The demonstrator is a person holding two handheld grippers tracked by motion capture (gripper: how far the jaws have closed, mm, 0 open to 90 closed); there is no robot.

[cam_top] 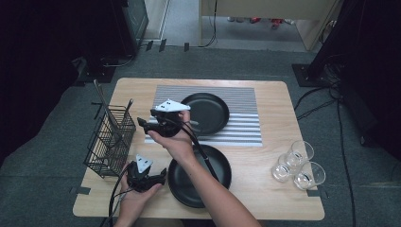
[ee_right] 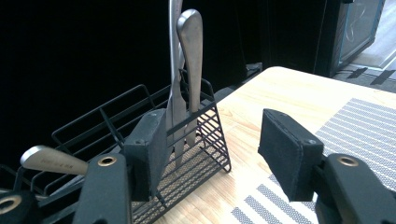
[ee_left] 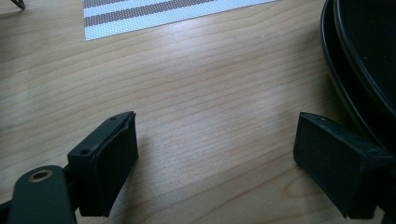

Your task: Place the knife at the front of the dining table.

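High view shows our right gripper (cam_top: 142, 124) at centre left, jaws spread and empty, aimed at the cutlery (ee_right: 183, 70) upright in the wire basket (cam_top: 109, 142), likely to pick a piece. Our left gripper (cam_top: 163, 174) rests low, jaws apart, keeping clear.

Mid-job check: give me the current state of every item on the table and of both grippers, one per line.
Wire basket: upright at the table's left edge, cutlery standing in it.
Far plate: empty, on the striped mat.
Near plate: empty, on bare wood.
Three glasses: upright, empty, grouped at the right.
Left gripper: open, empty, low over the table.
Right gripper: open, empty, facing the basket.
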